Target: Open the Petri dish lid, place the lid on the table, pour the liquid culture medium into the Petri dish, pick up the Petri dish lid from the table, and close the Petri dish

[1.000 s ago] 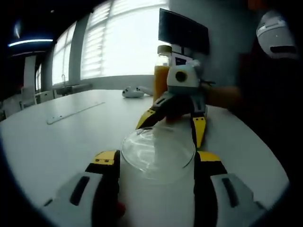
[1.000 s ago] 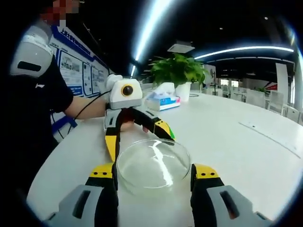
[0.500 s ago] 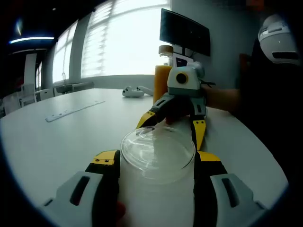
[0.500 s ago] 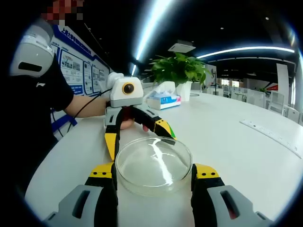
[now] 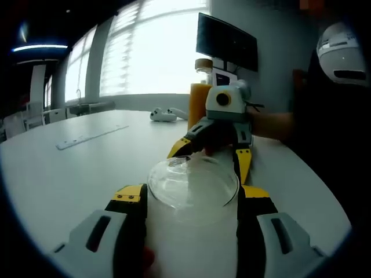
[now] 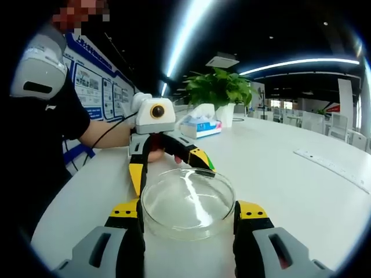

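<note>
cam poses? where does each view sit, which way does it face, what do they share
Left gripper view: on the left hand-held gripper, facing windows, monitor, orange bottle; opposite gripper and a forearm ahead.
Right gripper view: on the right hand-held gripper, facing plant and tissue box; left hand-held gripper, arm and dark shirt visible.
Shared: the Petri dish between both jaw pairs, white table.
</note>
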`<state>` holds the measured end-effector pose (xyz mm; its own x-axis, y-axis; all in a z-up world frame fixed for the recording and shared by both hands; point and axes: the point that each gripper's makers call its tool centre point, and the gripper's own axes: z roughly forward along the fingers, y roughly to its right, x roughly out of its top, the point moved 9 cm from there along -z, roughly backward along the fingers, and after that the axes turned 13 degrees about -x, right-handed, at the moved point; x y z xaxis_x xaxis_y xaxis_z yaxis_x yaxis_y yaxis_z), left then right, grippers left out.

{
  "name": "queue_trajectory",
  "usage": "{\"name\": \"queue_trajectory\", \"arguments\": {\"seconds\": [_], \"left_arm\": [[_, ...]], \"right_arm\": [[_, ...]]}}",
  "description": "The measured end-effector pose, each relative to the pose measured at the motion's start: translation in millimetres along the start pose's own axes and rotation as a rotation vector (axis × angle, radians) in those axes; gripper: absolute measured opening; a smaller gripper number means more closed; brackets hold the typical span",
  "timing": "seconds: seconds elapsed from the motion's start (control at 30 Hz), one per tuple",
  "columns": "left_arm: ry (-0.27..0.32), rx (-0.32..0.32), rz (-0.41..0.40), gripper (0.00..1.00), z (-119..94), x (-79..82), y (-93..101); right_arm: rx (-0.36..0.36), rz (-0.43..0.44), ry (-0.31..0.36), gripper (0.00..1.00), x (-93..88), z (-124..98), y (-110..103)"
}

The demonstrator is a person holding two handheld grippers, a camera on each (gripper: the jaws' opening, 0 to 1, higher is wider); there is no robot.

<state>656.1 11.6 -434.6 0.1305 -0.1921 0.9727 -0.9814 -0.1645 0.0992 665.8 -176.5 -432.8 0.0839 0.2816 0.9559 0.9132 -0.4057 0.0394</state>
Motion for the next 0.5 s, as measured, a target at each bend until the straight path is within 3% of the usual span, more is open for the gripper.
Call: {"name": "queue_trajectory", "arguments": {"seconds": [0.5], "left_arm": [[-0.007, 0.002, 0.043, 0.53, -2.5, 6.3, 2.9]], "right_arm": [[-0.018, -0.048, 0.005, 0.57, 4.9, -4.4, 0.5]]}}
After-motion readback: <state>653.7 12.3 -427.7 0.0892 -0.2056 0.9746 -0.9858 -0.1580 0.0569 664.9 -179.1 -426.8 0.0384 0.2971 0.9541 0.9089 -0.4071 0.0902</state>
